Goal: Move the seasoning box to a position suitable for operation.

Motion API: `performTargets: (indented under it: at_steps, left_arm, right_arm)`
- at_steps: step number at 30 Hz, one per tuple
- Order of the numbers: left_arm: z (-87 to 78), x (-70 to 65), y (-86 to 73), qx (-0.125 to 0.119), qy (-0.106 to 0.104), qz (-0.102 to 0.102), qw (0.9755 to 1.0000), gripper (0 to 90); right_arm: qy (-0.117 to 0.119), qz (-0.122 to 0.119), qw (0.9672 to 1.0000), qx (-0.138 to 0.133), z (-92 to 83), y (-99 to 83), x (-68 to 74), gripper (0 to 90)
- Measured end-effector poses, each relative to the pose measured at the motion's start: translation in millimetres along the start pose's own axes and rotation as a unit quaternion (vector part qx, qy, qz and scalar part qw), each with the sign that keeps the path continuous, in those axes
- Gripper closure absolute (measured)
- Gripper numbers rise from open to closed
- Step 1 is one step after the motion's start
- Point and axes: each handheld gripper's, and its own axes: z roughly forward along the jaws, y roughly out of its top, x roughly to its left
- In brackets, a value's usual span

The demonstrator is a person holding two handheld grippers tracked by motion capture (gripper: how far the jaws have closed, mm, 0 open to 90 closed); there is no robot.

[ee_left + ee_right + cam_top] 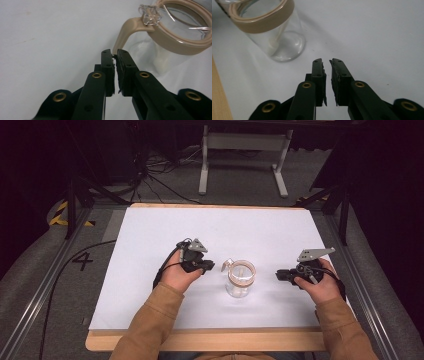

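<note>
**K:** Mid-tabletop [150, 235], near the front edge: glass jar [240, 280] upright, tan ring round its mouth, tan lid tab [227, 265] hanging off its left side. Left tongs [209, 266] just left of it, right tongs [279, 275] on its right.

**R:** Left tongs' state?

**K:** Jaws almost together, thin slit between the pads. In the left gripper view the left tongs' [114, 55] tips sit right at the lower end of the tab [125, 35]. Can't tell whether they pinch it or just touch.

**R:** Right?

**K:** Right tongs [326, 61] nearly closed too, narrow gap, nothing in it. Aimed at bare white surface, jar [270, 32] up and to the left of the jaws, apart from them.

**R:** Room to move?

**K:** Plenty behind the jar, white sheet is bare to the far edge. Less toward the person: wooden strip [210, 340] close by. Right hand [320, 282] is near the right edge of the sheet; left hand [180, 275] has open space on its left.
</note>
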Motion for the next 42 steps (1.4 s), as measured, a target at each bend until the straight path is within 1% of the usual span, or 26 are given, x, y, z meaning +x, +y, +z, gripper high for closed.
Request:
performTargets:
  at_steps: [1,2,3,4,5,6,8,9,10,11,12,13,15,16,19,23,27,30,31,32,33,35,38,40,42]
  left_arm:
    - [3.5,-1.0,1.5,0.004,0.000,0.006,1.0000,84.4]
    - [5.7,-1.7,2.1,0.010,-0.002,0.007,0.9999,84.7]
    - [9.0,-2.7,2.4,0.010,-0.002,0.009,0.9999,84.9]
    - [9.0,-2.7,2.4,0.010,-0.002,0.009,0.9999,85.0]
    - [11.0,-3.1,2.7,0.013,-0.003,0.011,0.9998,85.3]
    - [15.1,-3.7,3.1,0.017,-0.004,0.014,0.9998,85.4]
    - [17.4,-4.1,3.5,0.018,-0.006,0.014,0.9997,85.5]
    - [19.4,-3.8,4.0,0.020,-0.010,0.017,0.9996,85.7]
    - [22.0,-3.4,4.0,0.020,-0.011,0.020,0.9995,85.8]
    - [23.9,-3.5,4.1,0.021,-0.012,0.018,0.9995,86.0]
    - [25.4,-2.8,4.1,0.026,-0.011,0.022,0.9994,86.1]
    - [26.4,-2.9,4.1,0.025,-0.013,0.020,0.9994,86.0]
    - [27.0,-2.9,4.9,0.028,-0.015,0.024,0.9992,86.6]
    - [27.3,-3.0,5.4,0.029,-0.013,0.027,0.9991,86.6]
    - [28.5,-3.6,5.8,0.025,-0.009,0.029,0.9992,86.6]
    - [29.0,-3.0,7.3,0.030,-0.011,0.031,0.9990,86.7]
    - [31.2,-2.5,9.6,0.029,-0.008,0.036,0.9989,86.7]
    - [33.9,0.3,12.3,0.029,-0.008,0.040,0.9988,86.7]
    - [35.1,0.7,12.6,0.025,-0.008,0.037,0.9990,86.7]
    - [36.6,2.1,14.2,0.025,-0.009,0.038,0.9989,86.7]
    - [38.0,2.6,15.4,0.024,-0.009,0.036,0.9990,86.7]
    - [41.1,3.4,18.4,0.024,-0.006,0.038,0.9990,86.7]
    - [46.1,5.1,22.6,0.021,-0.003,0.045,0.9988,86.8]
    - [50.6,7.2,25.1,0.014,-0.005,0.044,0.9989,86.8]
    - [54.6,8.9,27.5,0.008,-0.004,0.046,0.9989,86.7]
  right_arm:
    - [0.001,-0.004,1.0000,0.001,0.6,-0.6,1.5,81.2]
    - [0.000,-0.008,1.0000,0.006,1.3,-1.2,4.1,81.2]
    - [0.000,-0.009,0.9999,0.006,1.6,-1.5,5.9,81.3]
    - [0.000,-0.009,0.9999,0.006,1.6,-1.5,5.9,81.3]
    - [0.005,-0.013,0.9999,0.006,0.7,-1.7,9.1,81.3]
    - [0.007,-0.013,0.9999,0.005,0.6,-1.8,10.2,81.2]
    - [0.009,-0.013,0.9998,0.006,0.5,-2.1,11.1,80.9]
    - [0.015,-0.011,0.9998,0.007,0.6,-2.4,12.6,80.8]
    - [0.017,-0.013,0.9998,0.007,1.0,-2.8,13.8,80.8]
    - [0.018,-0.014,0.9997,0.010,0.8,-3.0,15.3,80.8]
    - [0.019,-0.016,0.9996,0.010,1.1,-3.3,16.2,80.8]
    - [0.019,-0.018,0.9996,0.010,1.2,-3.5,17.2,80.8]
    - [0.020,-0.019,0.9996,0.011,0.7,-3.9,18.6,80.8]
    - [0.020,-0.020,0.9995,0.011,0.6,-4.0,18.9,80.8]
    - [0.020,-0.020,0.9995,0.011,0.1,-4.6,20.2,80.8]
    - [0.020,-0.021,0.9995,0.012,-0.6,-5.4,22.0,80.8]
    - [0.019,-0.022,0.9995,0.012,-1.3,-7.1,23.6,80.8]
    - [0.018,-0.020,0.9996,0.013,-3.7,-10.5,25.4,80.7]
    - [0.016,-0.019,0.9996,0.014,-4.9,-11.9,26.1,80.6]
    - [0.015,-0.019,0.9996,0.012,-5.8,-12.9,26.4,80.5]
    - [0.013,-0.018,0.9997,0.011,-7.9,-14.9,27.1,80.5]
    - [0.009,-0.013,0.9998,0.010,-11.8,-18.5,28.1,80.5]
    - [0.002,-0.005,1.0000,0.007,-17.7,-24.8,29.1,80.5]
    - [0.001,-0.003,1.0000,0.004,-21.3,-29.1,29.5,80.5]
    - [0.001,0.005,1.0000,0.000,-24.2,-33.6,30.6,80.5]
